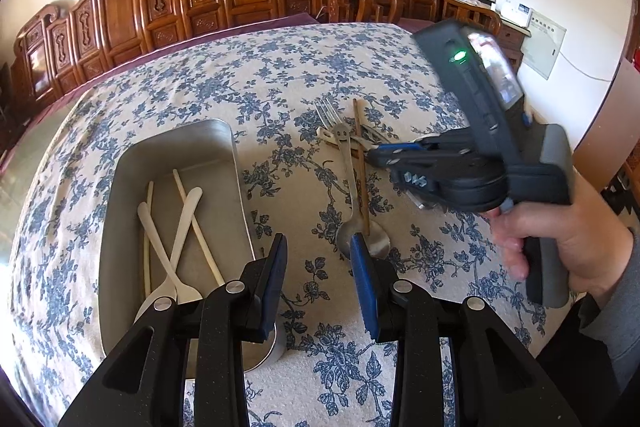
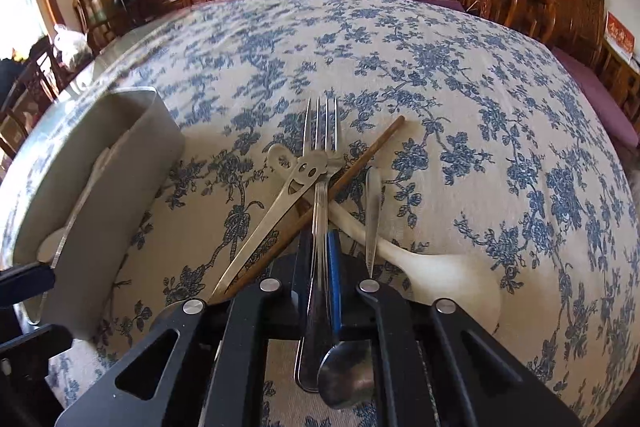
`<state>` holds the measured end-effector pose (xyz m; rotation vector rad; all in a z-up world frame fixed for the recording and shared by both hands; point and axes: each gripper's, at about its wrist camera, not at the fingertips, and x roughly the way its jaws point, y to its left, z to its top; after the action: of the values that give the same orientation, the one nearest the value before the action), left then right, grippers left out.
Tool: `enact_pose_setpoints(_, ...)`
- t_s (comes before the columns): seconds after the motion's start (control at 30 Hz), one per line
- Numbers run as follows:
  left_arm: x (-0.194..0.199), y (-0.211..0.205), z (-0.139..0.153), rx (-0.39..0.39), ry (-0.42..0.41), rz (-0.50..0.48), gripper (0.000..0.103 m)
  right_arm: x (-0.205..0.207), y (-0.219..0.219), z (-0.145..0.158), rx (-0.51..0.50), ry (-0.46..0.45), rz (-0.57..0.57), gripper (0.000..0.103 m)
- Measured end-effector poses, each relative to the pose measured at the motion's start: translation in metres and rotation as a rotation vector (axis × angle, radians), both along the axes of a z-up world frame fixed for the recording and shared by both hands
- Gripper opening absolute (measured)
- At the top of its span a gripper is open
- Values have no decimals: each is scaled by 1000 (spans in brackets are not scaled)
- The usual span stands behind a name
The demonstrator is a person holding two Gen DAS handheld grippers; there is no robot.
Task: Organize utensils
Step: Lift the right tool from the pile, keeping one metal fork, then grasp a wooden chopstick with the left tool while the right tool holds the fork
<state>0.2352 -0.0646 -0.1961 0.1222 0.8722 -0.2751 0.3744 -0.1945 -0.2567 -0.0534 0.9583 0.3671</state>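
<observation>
Fork (image 2: 320,143) is the target: it sits in the loose pile at 12 o'clock from my right gripper (image 2: 320,247), tines pointing away, handle running straight back between the pads. My right jaws are pinched nearly together on that handle; I read it as a grip, taken low on the shaft so the tines stay clear of the crossing pieces. Smiley spoon (image 2: 280,203) and brown chopstick (image 2: 320,199) lie across the fork at about 10 o'clock, white spoon (image 2: 436,267) off at 3 o'clock, a second metal spoon (image 2: 372,211) just right of my pads. So lifting will likely drag the chopstick; I'd pull up slow and straight. Tray (image 1: 120,211) is at 9 o'clock of the pile, already holding white spoons and white chopsticks (image 1: 196,223), long axis roughly matching theirs, which suggests sorting lengthwise. My left gripper (image 1: 318,255) hangs wide open and empty between tray and pile, near the smiley spoon's bowl, probably staged to steady things. Cloth (image 1: 280,75) is soft, so utensils may snag.
</observation>
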Motion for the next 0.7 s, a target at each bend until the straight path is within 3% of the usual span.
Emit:
enact_pose_setpoints(0.37,23,-12,-2,41,41,-18,31,-5,-57,28,127,-49,-70,10)
enact_pose_setpoints(0.7,60,-56,-13,30,96,-72,31,0,-82,22,124,-32,-108,10)
